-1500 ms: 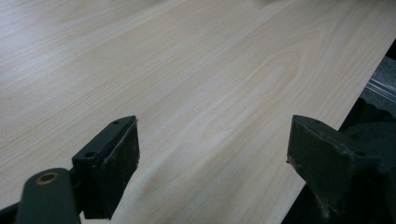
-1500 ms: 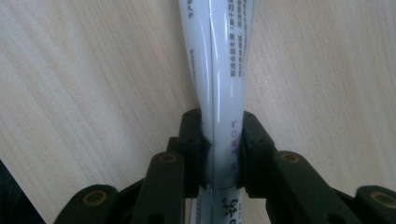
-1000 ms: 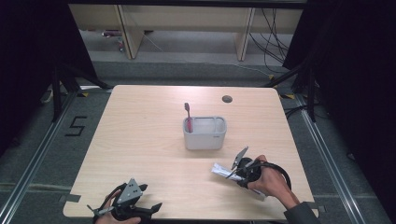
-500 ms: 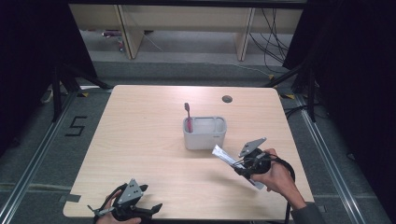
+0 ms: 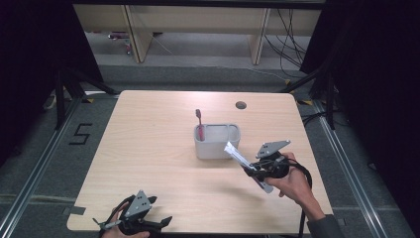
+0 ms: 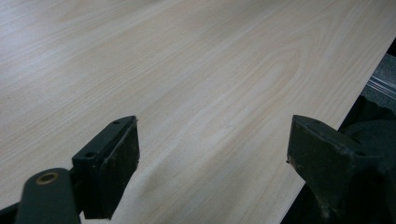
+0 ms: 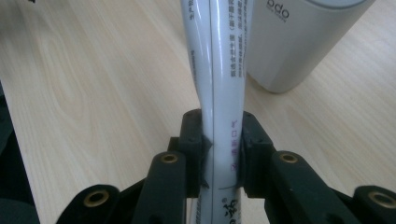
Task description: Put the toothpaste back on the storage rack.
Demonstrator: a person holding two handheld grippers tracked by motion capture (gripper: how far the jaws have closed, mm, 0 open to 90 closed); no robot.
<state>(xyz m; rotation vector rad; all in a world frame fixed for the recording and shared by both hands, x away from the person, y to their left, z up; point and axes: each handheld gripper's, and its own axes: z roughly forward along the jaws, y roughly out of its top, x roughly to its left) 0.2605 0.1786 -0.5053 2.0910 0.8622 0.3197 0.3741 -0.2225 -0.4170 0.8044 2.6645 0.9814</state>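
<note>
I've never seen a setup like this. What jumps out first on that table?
A white tube, pinched between the jaws of the right gripper, slants up toward a grey holder near the middle of the wooden table. A red toothbrush stands upright in the holder's left compartment. At the near left edge, the left gripper sits with its jaws wide apart, holding nothing.

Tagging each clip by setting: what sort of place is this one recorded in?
Most likely a lab or workshop recording bay, not a home. A bare wooden table stands on a grey floor with a taped number marking, dark curtains hang at both sides, and loose cables run behind.
</note>
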